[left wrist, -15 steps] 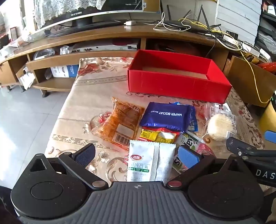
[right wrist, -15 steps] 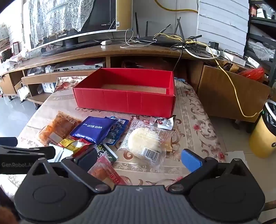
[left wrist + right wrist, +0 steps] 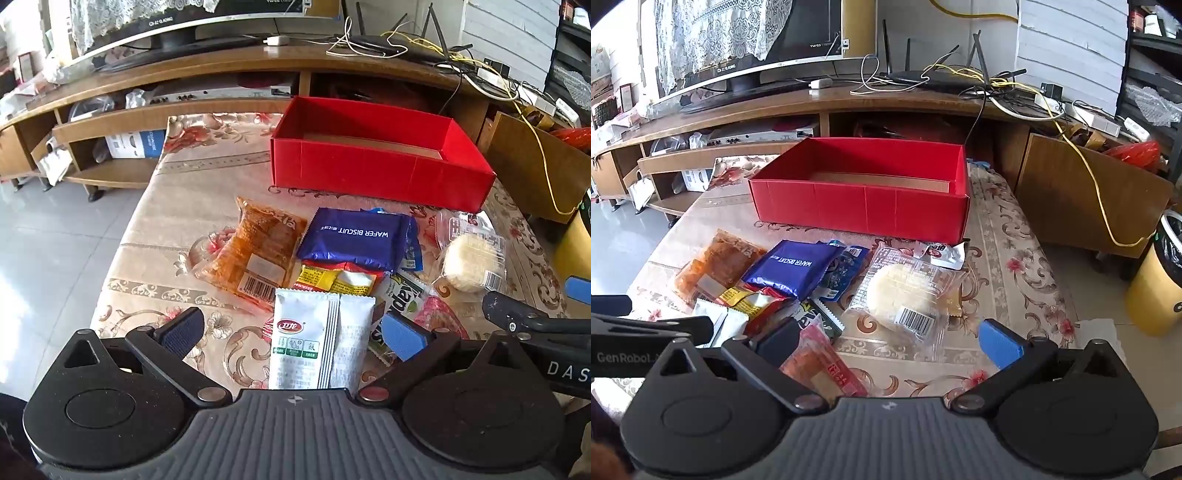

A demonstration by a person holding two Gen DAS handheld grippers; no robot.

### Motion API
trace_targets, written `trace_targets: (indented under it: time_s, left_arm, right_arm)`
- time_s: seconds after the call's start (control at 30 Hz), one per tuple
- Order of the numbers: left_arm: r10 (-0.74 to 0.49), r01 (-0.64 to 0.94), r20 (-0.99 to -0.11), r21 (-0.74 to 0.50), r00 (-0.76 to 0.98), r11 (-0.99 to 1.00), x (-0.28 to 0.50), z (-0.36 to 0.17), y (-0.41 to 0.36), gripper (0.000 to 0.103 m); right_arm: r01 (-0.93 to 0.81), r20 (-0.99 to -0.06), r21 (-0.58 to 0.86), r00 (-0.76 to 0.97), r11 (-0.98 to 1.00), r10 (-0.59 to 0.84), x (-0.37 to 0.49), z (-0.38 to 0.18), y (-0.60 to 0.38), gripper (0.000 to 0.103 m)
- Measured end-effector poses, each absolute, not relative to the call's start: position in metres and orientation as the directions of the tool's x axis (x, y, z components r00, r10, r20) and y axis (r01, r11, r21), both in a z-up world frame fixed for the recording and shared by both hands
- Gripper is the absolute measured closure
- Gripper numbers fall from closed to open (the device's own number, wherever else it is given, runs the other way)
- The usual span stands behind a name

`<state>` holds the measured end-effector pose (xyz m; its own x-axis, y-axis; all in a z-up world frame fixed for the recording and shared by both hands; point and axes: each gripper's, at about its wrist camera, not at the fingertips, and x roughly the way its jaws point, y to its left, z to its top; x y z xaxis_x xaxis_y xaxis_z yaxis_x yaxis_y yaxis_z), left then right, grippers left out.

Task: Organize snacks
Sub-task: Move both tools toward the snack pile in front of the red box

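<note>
Along the lower left of the left wrist view, the left gripper (image 3: 291, 334) hangs with jaws spread wide and empty over a white foil sachet (image 3: 319, 341), probably lined up as the first pick. Above it lie one orange clear-wrapped snack pack (image 3: 255, 251) and one dark blue wafer biscuit packet (image 3: 356, 238), overlapping in a loose pile on the floral-cloth counter (image 3: 192, 192). At upper centre stands one red cardboard box (image 3: 373, 171), open-topped and seemingly empty, likely the destination. Further right rests one round pale cake in clear wrap (image 3: 905, 291). At lower right, the right gripper (image 3: 886, 341) is likewise wide open, holding nothing.
</note>
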<state>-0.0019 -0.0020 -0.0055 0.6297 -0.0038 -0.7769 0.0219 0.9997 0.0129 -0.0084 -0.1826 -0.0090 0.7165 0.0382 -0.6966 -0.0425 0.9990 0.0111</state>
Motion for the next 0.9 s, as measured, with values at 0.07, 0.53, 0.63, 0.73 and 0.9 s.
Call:
trace_targets:
  time_s: [0.07,0.53,0.63,0.73,0.9]
  left_arm:
    - [-0.004,0.021,-0.777,0.013,0.629,1.000,-0.0019,-0.0058,-0.0017,0.000]
    - [-0.004,0.023,-0.786,0.013,0.618,1.000,-0.0019,-0.0089,-0.0010,0.000]
    - [-0.003,0.023,-0.788,0.014,0.616,1.000,-0.0026,-0.0096,-0.0010,0.000]
    - [-0.003,0.025,-0.790,0.015,0.613,1.000,-0.0024,-0.0099,-0.0007,0.001]
    - [-0.003,0.025,-0.793,0.016,0.609,1.000,-0.0023,-0.0103,-0.0004,0.001]
  right_arm:
    - [-0.041,-0.698,0.008,0.715,0.999,0.035,-0.0088,-0.0081,-0.1827,0.000]
    - [-0.044,-0.713,0.007,0.701,0.999,0.036,-0.0082,-0.0100,-0.1823,0.000]
    - [-0.045,-0.715,0.006,0.698,0.999,0.036,-0.0081,-0.0104,-0.1822,0.000]
    - [-0.045,-0.719,0.007,0.694,0.999,0.036,-0.0077,-0.0111,-0.1820,0.000]
    - [-0.046,-0.722,0.005,0.691,0.999,0.035,-0.0072,-0.0118,-0.1814,0.000]
